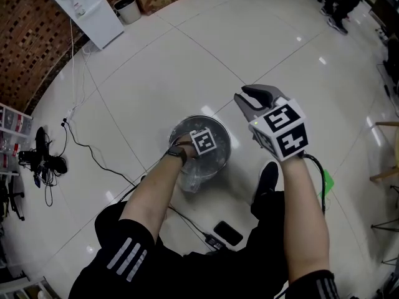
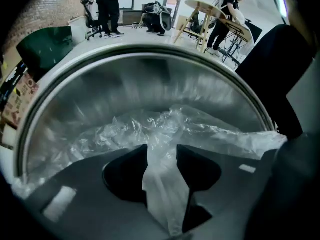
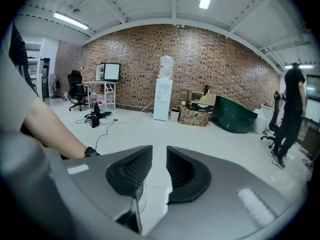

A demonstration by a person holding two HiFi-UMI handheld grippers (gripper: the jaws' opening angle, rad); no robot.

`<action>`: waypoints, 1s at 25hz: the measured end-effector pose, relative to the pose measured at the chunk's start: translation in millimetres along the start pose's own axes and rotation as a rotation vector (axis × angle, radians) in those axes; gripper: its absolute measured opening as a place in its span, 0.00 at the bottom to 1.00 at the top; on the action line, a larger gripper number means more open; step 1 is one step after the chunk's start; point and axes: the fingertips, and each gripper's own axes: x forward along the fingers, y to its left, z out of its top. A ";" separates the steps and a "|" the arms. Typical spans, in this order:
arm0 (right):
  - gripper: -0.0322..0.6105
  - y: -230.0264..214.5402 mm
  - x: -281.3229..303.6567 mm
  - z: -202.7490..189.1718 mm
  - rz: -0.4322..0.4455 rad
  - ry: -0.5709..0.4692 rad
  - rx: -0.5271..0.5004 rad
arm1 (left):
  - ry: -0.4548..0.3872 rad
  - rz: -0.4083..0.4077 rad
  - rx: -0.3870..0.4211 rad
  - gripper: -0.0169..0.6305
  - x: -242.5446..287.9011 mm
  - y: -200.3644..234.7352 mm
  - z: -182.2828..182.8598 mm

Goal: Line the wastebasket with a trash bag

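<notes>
My left tongs (image 2: 162, 156) reach down into the round metal wastebasket (image 1: 222, 136) on the floor. They are clamped on a fold of the clear trash bag (image 2: 165, 184), which is crumpled along the basket's near side. My right tongs (image 3: 160, 161) hover just right of the basket, jaws slightly apart, holding nothing.

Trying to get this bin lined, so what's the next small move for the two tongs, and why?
Probably lower the right tongs to the round silver metal wastebasket and pinch a free edge of the clear plastic trash bag. The left tongs clamp one fold of it, yet it lies crumpled inside, not spread open, while the right tongs hang empty above, slightly apart.
</notes>
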 end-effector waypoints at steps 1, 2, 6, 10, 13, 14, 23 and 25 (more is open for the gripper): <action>0.21 0.5 1.8 -0.5 0.001 0.001 -0.006 | -0.002 0.009 0.010 0.30 -8.2 -0.7 1.0; 0.21 0.7 3.4 -1.0 0.003 0.000 -0.010 | -0.009 0.025 0.022 0.30 -17.9 -0.4 3.4; 0.20 1.8 7.2 -5.7 0.019 -0.001 0.016 | -0.042 0.094 0.031 0.30 -66.4 1.0 11.8; 0.15 11.3 14.2 -5.4 0.058 -0.018 0.046 | -0.105 0.135 -0.004 0.30 -118.5 0.5 12.9; 0.06 24.5 22.5 -7.6 0.092 -0.004 0.025 | -0.131 0.180 -0.016 0.27 -154.8 0.7 5.9; 0.06 30.6 25.9 -7.9 0.105 0.004 0.013 | -0.143 0.201 -0.022 0.23 -168.1 0.9 3.3; 0.06 104.7 56.0 -24.1 0.310 0.080 -0.051 | -0.287 0.315 -0.131 0.18 -257.4 -4.0 -24.2; 0.09 128.4 64.8 -32.6 0.393 0.120 -0.044 | -0.303 0.325 -0.142 0.20 -267.4 -4.6 -35.2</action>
